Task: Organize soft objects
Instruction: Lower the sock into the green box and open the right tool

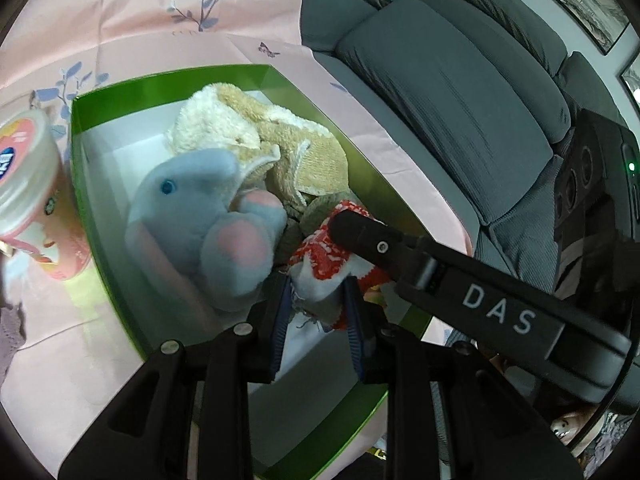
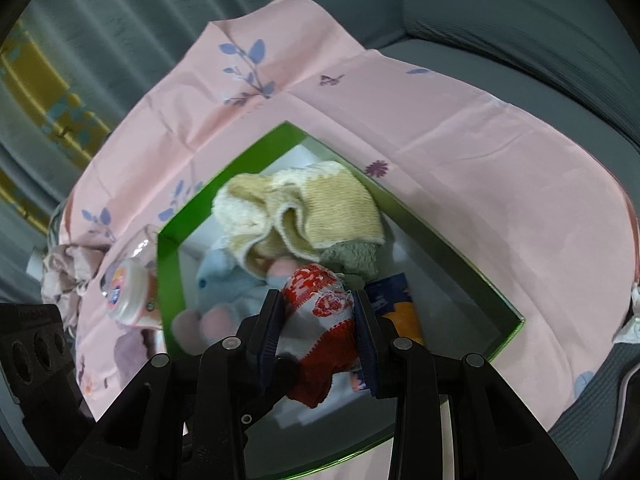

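Note:
A green box (image 1: 80,152) (image 2: 168,280) lies on a pink floral cloth. In it are a blue plush elephant (image 1: 208,216) (image 2: 224,284), a beige and cream towel (image 1: 280,148) (image 2: 312,208) and a green-grey cloth (image 2: 352,260). Both grippers hold a red and white patterned sock (image 1: 324,264) (image 2: 324,320) over the box. My left gripper (image 1: 318,300) is shut on its white end. My right gripper (image 2: 320,312) is shut on its middle, and its finger crosses the left wrist view (image 1: 400,252).
A pink lidded tub (image 1: 32,192) (image 2: 128,292) stands left of the box on the pink cloth (image 2: 440,152). A grey sofa (image 1: 460,100) is behind. A blue and orange packet (image 2: 400,304) lies in the box. A crumpled pale cloth (image 2: 64,276) lies far left.

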A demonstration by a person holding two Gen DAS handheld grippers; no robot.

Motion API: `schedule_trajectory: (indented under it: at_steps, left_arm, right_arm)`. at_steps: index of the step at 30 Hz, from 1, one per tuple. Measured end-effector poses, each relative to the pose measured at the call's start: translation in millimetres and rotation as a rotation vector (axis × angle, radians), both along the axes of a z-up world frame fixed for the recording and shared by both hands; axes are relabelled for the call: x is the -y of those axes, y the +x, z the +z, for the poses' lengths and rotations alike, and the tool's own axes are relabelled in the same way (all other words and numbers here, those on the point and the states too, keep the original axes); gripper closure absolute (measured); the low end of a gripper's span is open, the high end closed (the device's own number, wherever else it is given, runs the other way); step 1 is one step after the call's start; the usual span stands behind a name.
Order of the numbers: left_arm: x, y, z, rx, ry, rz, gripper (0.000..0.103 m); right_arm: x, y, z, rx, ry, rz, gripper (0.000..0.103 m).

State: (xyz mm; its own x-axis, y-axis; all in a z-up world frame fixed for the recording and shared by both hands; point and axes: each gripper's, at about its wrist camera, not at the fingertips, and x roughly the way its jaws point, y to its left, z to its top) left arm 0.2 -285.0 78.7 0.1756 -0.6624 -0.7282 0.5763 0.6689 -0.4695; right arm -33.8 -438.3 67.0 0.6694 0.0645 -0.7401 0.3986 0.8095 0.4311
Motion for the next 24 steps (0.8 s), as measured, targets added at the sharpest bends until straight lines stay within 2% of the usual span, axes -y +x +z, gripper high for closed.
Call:
schedule_trajectory:
  at_steps: [8,12,13,14,15,16,18,21,24]
  left_arm:
    - [3,1,-1,-0.013,-0.011,-0.005,0.074]
    - [-8,-5,8,0.009,-0.047,-0.011,0.059]
    - [-10,-6,10,0.016,-0.044,-0.009,0.047]
    - [-11,-7,12,0.024,-0.039,-0.008,0.041]
    - [-14,-8,14,0.035,-0.033,-0.009,0.03]
    - [-18,-10,17,0.047,-0.036,-0.007,0.026]
    - [-27,-11,21,0.061,-0.045,0.01,0.024]
    - [-41,-12,26,0.068,-0.06,0.034,0.016]
    - [-59,-12,31,0.053,-0.113,0.037,0.014]
  right_arm:
    - [-1,0,1,-0.008,-0.021,-0.012,0.067]
    - [-4,-1,6,-0.011,-0.056,-0.017,0.057]
    - [-5,-2,7,-0.008,-0.06,-0.018,0.056]
    - [-5,-2,9,-0.005,-0.061,-0.02,0.055]
    - [-6,-3,10,0.001,-0.064,-0.021,0.054]
    - [-8,-4,13,0.008,-0.072,-0.023,0.052]
    - [-12,-5,18,0.027,-0.093,-0.029,0.033]
    - [-20,-9,28,0.069,-0.117,-0.024,0.03]
    - [-27,-11,35,0.092,-0.129,-0.01,0.024]
